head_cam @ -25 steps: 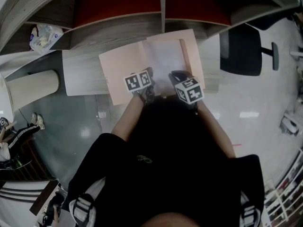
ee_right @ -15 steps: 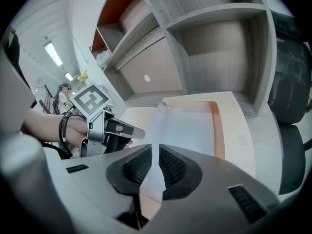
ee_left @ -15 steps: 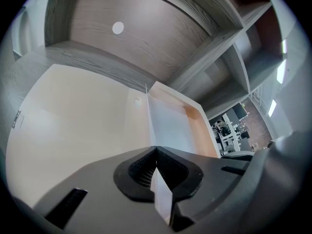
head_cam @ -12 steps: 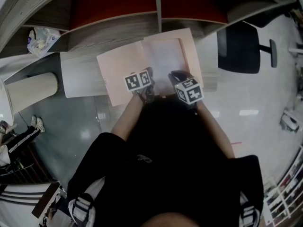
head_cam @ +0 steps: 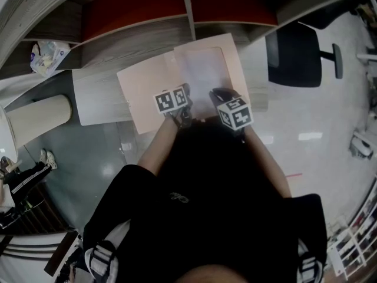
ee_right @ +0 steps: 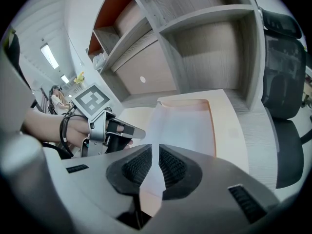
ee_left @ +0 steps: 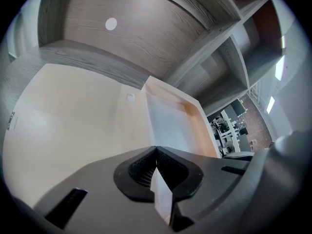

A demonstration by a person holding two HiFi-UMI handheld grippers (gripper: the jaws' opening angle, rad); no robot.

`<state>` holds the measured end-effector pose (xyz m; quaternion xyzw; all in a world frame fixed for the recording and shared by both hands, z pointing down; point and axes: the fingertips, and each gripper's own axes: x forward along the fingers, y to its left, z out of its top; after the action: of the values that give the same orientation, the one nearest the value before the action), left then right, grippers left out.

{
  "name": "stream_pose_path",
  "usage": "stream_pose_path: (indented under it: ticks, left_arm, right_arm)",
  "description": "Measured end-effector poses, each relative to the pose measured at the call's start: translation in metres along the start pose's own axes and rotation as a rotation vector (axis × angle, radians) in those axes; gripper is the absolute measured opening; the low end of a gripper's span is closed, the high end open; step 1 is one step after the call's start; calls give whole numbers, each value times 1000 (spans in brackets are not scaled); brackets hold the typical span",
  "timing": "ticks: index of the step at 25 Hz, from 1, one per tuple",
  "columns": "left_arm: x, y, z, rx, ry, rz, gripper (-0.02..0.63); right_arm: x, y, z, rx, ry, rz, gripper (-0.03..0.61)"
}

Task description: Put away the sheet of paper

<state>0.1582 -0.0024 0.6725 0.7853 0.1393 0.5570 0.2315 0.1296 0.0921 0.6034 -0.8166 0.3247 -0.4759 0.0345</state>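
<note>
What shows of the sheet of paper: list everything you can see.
The sheet of paper is thin, white and plain, lying lengthwise on the right half of an open peach folder on the grey wooden desk. Its far end sits within the folder's peach border. The left gripper and right gripper are each shut on its near edge, side by side.

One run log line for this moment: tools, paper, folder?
left tool: shut on sheet of paper | right tool: same sheet | sheet: over open folder, right half
</note>
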Motion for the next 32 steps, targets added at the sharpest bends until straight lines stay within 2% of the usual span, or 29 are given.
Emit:
stream_pose_path:
  ticks: [20, 28, 32]
  left_arm:
    - [10, -14, -5, 16, 23, -7, 44]
    - [14, -12, -10, 12, 25, 15, 46]
    - [14, -10, -8, 34, 19, 52, 48]
  right_arm:
    - [-14, -10, -9, 27, -11, -26, 58]
    - [-16, -11, -12, 17, -5, 6, 57]
    - [-17, -11, -12, -2, -6, 41, 57]
